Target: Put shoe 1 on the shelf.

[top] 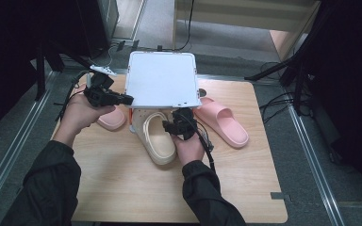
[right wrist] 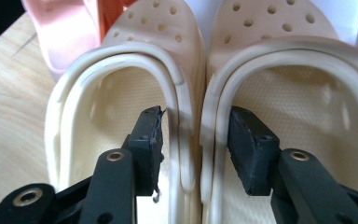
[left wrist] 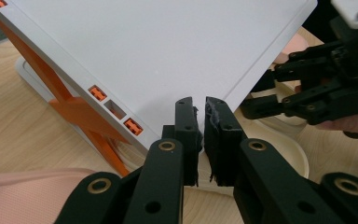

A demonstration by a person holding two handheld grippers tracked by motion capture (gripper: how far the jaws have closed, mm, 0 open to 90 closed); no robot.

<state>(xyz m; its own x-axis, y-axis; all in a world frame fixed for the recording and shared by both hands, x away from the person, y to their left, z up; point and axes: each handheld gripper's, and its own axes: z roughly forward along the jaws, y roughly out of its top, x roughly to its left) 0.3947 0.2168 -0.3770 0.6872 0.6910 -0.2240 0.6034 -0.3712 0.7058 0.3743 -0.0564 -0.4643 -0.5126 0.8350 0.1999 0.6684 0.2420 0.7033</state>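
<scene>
A white box panel (top: 162, 77) (left wrist: 168, 46) stands tilted up over an orange frame (left wrist: 74, 107) at the back of the table. My left gripper (top: 125, 99) (left wrist: 200, 112) is shut on the panel's left corner. Two cream clogs lie side by side in front of it, the left clog (top: 158, 139) (right wrist: 112, 107) and the right clog (right wrist: 298, 93). My right gripper (top: 181, 123) (right wrist: 196, 140) straddles their two touching inner walls, one jaw inside each clog, open, with a gap at the left pad (right wrist: 151, 135).
A pink slide (top: 224, 122) lies right of the clogs and another pink slide (top: 111, 118) (left wrist: 23, 191) sits under my left hand. The wooden table (top: 245, 188) has bare room in front. Dark stands and cables flank the table.
</scene>
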